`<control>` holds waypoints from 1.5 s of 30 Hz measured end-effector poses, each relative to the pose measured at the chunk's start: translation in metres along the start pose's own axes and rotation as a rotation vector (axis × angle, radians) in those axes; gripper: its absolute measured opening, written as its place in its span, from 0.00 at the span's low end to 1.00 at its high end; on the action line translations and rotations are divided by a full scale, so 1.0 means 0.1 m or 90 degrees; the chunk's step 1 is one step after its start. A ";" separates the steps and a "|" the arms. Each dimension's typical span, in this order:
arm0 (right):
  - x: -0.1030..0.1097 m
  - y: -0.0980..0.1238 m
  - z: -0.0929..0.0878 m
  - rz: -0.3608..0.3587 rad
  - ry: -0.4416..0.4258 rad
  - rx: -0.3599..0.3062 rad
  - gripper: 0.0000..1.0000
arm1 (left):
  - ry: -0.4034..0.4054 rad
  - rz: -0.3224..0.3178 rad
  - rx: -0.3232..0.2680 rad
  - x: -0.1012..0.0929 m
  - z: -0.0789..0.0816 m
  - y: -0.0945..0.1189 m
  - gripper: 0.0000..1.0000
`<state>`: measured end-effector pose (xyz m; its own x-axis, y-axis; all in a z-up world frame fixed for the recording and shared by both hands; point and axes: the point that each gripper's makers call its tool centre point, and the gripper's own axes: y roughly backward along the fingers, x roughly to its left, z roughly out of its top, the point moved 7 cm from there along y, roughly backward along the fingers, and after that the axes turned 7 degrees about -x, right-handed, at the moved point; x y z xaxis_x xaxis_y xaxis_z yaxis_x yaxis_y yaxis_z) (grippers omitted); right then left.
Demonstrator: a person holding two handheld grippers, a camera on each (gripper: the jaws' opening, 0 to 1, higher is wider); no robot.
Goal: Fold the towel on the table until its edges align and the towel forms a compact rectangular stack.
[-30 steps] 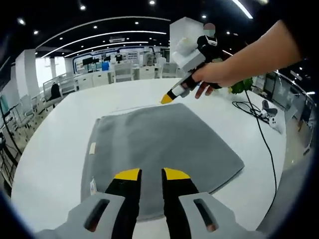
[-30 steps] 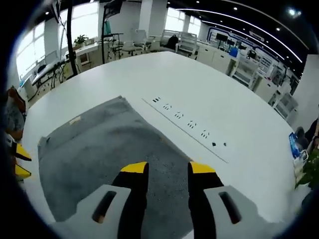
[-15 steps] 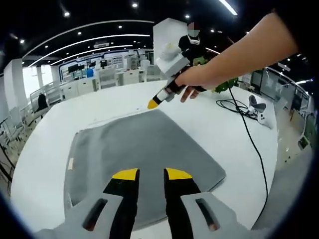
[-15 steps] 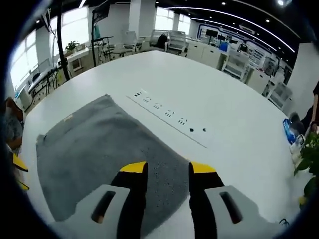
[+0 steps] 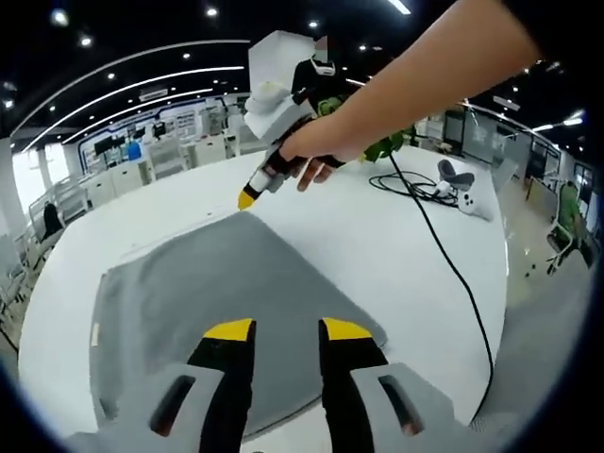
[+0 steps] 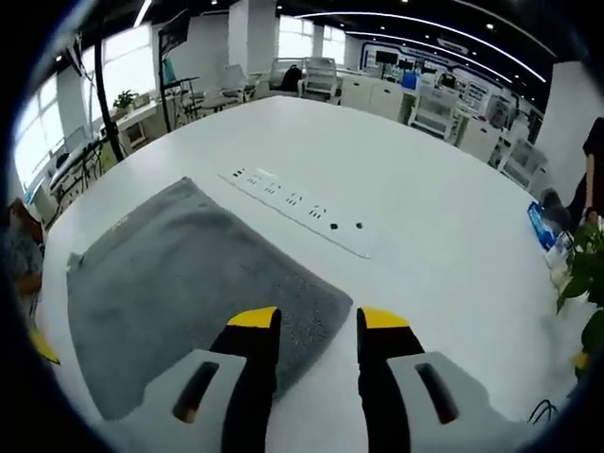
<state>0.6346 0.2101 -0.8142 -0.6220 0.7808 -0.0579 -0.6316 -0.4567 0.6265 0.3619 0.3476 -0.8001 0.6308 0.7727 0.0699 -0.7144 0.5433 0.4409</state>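
A grey towel (image 5: 208, 283) lies flat and spread out on the white round table (image 5: 377, 245). Low over its near edge my left gripper (image 5: 288, 332) stands open, with nothing between its yellow-tipped fingers. A hand holds my right gripper (image 5: 247, 198) just above the towel's far corner. In the right gripper view the towel (image 6: 170, 274) spreads to the left, and its corner lies under my open right gripper (image 6: 317, 321). One yellow tip of the left gripper (image 6: 42, 345) peeks in at the left edge there.
A flush power strip (image 6: 297, 209) runs across the table beyond the towel. A black cable (image 5: 444, 255) trails to a white device (image 5: 467, 193) on the right. Green plants (image 6: 585, 274) stand at the table's edge. Office desks and chairs ring the room.
Both cameras have swung. The right gripper has shifted from over the towel's middle to its corner. The towel lies as before, and both grippers stay open.
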 end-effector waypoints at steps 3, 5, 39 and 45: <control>-0.03 -0.01 -0.05 0.002 0.000 0.001 0.32 | 0.009 -0.007 0.005 -0.08 0.03 -0.04 0.28; -0.06 0.01 -0.08 0.001 -0.001 0.001 0.32 | 0.018 -0.016 0.005 -0.09 0.02 -0.08 0.28; -0.11 -0.33 -0.39 0.031 -0.041 -0.006 0.26 | -0.017 -0.118 0.105 -0.74 -0.39 -0.49 0.28; -0.13 -0.30 -0.37 0.033 -0.061 -0.024 0.25 | -0.036 -0.122 0.111 -0.74 -0.42 -0.53 0.28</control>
<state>0.6444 0.1983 -0.8608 -0.6078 0.7926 0.0493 -0.6181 -0.5111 0.5972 0.3400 0.2756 -0.8666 0.7689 0.6391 0.0180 -0.5204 0.6093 0.5983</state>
